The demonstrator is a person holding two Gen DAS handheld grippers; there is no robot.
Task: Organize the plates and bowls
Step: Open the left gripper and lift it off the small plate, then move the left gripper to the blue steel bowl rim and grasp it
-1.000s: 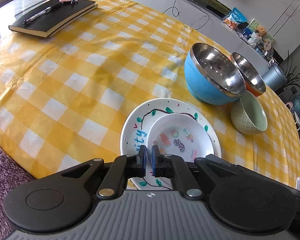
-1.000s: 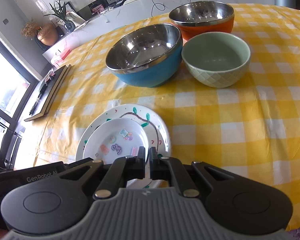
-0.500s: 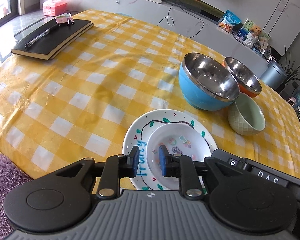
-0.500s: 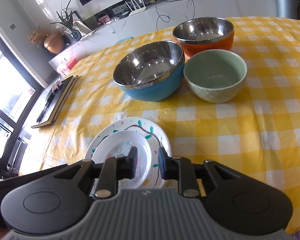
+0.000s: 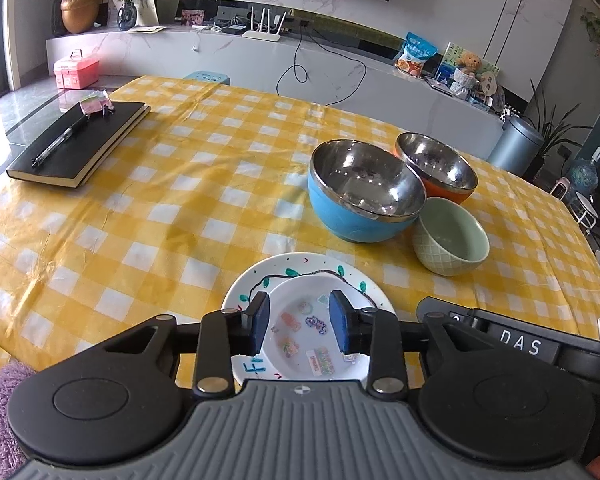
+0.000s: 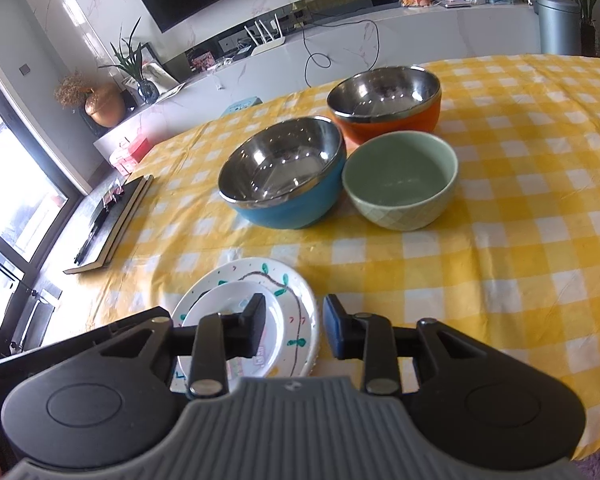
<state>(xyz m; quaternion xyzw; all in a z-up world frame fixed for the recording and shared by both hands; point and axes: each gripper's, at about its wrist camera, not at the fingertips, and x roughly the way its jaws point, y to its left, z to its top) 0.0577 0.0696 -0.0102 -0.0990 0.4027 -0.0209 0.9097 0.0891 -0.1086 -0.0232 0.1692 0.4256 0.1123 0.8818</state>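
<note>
A small white plate [image 5: 312, 328] with stickers lies stacked on a larger painted plate [image 5: 244, 292] near the table's front edge. My left gripper [image 5: 300, 322] hovers above the small plate, its jaws opening with nothing between them. My right gripper [image 6: 294, 326] hangs over the large plate's [image 6: 296, 300] right rim beside the small plate [image 6: 220, 304], jaws opening and empty. Behind stand a blue steel-lined bowl [image 5: 352, 216], an orange steel-lined bowl [image 5: 448, 192] and a green ceramic bowl [image 5: 448, 240]. They show in the right wrist view as blue bowl [image 6: 300, 204], orange bowl [image 6: 396, 120] and green bowl [image 6: 400, 184].
A yellow checked cloth [image 5: 180, 208] covers the table. A black notebook [image 5: 80, 144] with a pen lies at the far left; the notebook [image 6: 108, 220] is at the left edge in the right wrist view. A grey bin [image 5: 516, 148] and a low cabinet stand beyond the table.
Both grippers went from shut to partly open and rose away from the stacked plates. The views tilted up, so more of the room shows. The plates and bowls stayed put.
</note>
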